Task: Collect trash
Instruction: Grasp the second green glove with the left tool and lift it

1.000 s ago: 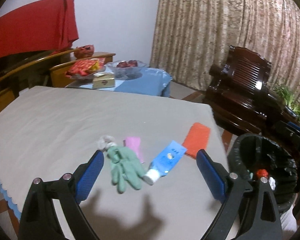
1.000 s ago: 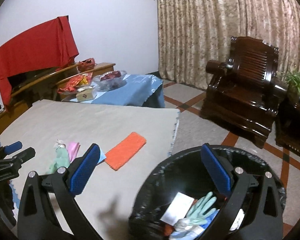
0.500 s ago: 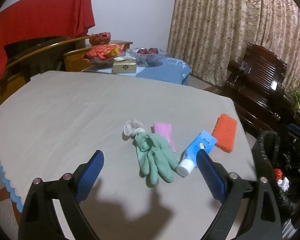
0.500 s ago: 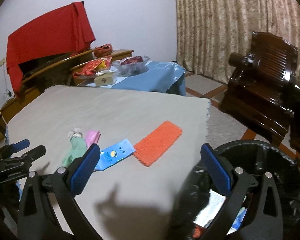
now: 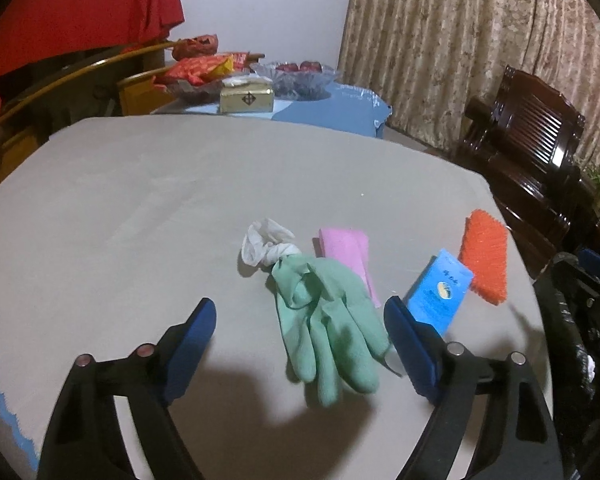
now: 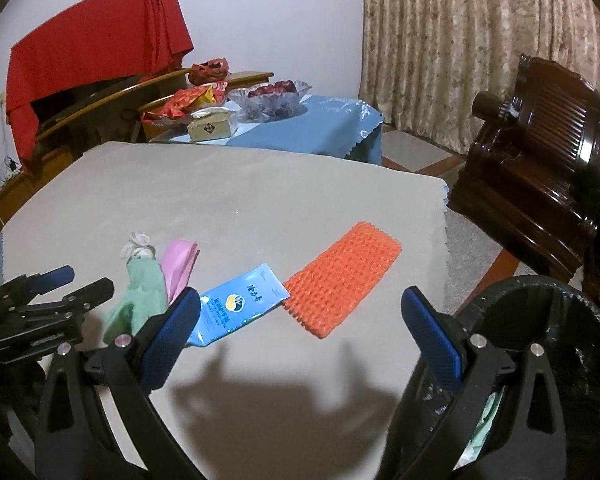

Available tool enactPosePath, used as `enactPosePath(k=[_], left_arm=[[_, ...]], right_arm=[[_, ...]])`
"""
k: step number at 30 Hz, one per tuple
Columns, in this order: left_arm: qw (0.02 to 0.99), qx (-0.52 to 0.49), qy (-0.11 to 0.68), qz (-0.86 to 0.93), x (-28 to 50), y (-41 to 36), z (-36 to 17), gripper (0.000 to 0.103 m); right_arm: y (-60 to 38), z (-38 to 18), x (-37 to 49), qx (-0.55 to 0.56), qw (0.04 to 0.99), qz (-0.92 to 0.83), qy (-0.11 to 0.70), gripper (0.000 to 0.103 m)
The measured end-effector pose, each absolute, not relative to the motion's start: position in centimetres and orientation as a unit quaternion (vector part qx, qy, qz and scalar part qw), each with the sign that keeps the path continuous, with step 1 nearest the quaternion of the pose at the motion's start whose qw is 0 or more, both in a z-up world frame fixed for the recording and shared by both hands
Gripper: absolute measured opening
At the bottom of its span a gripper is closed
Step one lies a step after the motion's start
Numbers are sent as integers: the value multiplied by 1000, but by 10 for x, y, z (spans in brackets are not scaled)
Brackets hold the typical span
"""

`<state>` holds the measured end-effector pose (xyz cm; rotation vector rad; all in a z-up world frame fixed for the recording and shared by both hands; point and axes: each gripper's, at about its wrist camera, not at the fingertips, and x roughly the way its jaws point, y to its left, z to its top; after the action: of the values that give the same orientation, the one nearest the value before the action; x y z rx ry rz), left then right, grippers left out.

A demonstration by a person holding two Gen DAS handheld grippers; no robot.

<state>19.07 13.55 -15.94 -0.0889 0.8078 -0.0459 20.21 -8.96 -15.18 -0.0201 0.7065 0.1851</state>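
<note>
My left gripper [image 5: 300,322] over green glove [image 5: 328,320], jaws wide but closing, pads not yet touching it. My right gripper [image 6: 300,312] open, nothing between, above orange pad [image 6: 342,278]. Blue tube [image 6: 236,308] touching orange pad, pink sheet [image 5: 350,254] beside glove, all on grey table [image 5: 140,208]. Black bin [image 6: 548,328] at table's right edge.

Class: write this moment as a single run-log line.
left tongs: closing, above green glove, no contact | right tongs: open, empty | bin: right of table
</note>
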Motion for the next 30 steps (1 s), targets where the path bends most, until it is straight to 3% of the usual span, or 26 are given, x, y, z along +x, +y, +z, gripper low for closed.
enactPosePath(k=[5, 10, 17, 21, 30], left_arm=[[910, -52, 409, -33, 209, 133, -171, 76], [901, -64, 426, -51, 221, 129, -182, 62], [892, -84, 438, -77, 226, 126, -191, 31], [894, -87, 430, -86, 223, 126, -190, 18], [906, -110, 400, -89, 213, 141, -166, 13]], right_arm=[[-87, -156, 216, -17, 934, 85, 345, 98], [-84, -160, 224, -17, 933, 88, 349, 98], [-75, -164, 230, -25, 930, 96, 353, 98], [-72, -165, 234, -24, 929, 98, 356, 98], [-62, -162, 240, -28, 931, 110, 348, 98]])
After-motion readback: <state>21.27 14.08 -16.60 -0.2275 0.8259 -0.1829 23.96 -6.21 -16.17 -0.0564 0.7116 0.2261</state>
